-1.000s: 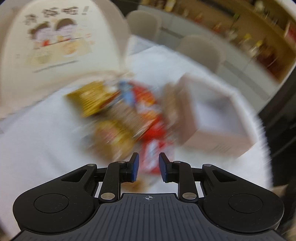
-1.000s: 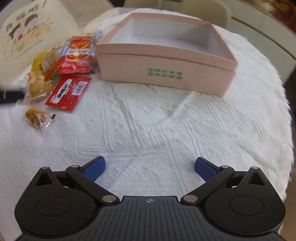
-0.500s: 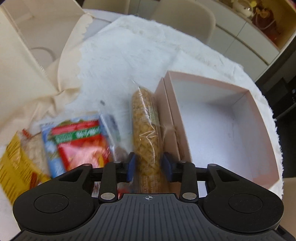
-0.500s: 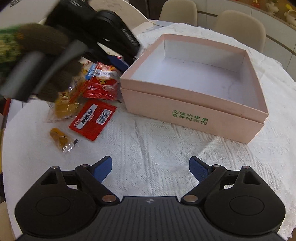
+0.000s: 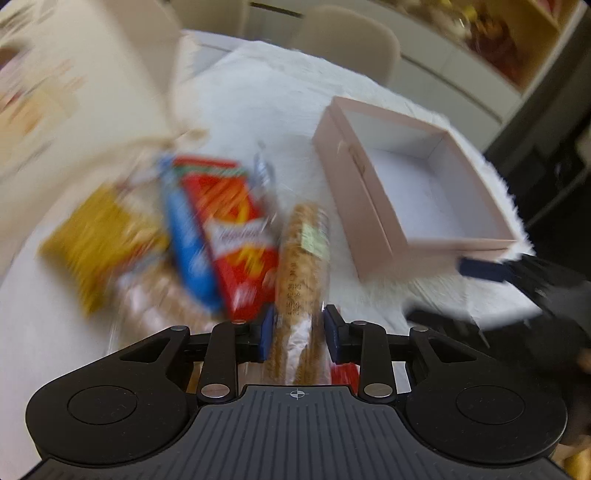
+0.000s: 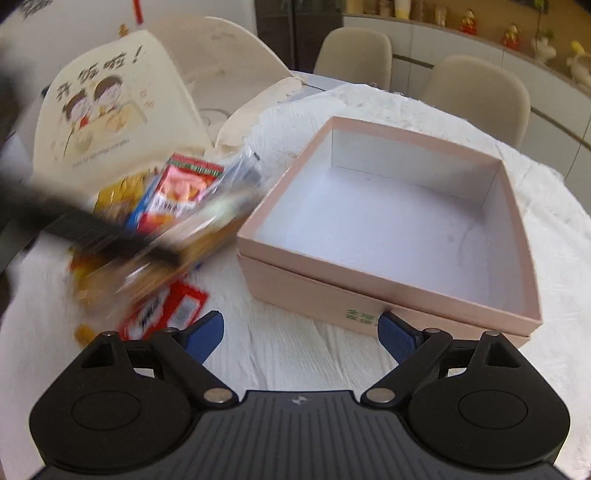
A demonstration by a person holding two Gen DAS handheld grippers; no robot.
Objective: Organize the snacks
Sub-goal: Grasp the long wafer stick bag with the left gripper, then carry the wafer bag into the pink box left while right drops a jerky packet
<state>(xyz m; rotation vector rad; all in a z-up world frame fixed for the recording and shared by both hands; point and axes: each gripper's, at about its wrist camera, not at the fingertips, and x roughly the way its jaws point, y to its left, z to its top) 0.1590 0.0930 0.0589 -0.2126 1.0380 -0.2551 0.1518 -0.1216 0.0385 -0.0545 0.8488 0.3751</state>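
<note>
My left gripper [image 5: 298, 332] is shut on a long clear pack of golden-brown crackers [image 5: 301, 258], held off the cloth just left of the open pink box [image 5: 373, 206]. In the right wrist view the same pack [image 6: 199, 240] and left gripper [image 6: 92, 229] are blurred, left of the pink box [image 6: 306, 288], whose inside shows only white bottom. My right gripper [image 6: 301, 334] is open and empty, above the cloth at the box's near wall. A pile of snack packs [image 5: 225, 225] lies left of the box, with a red sachet [image 6: 166, 310] on the cloth.
A cream tote bag with a cartoon print [image 6: 107, 110] stands behind the snack pile. The round table has a white textured cloth [image 6: 295, 350]. Beige chairs [image 6: 476, 92] stand at the far side. A cabinet with ornaments [image 6: 509, 33] is behind.
My left gripper has closed on the cracker pack and lifted it from beside the box. My right gripper has moved closer to the box's near wall, still open.
</note>
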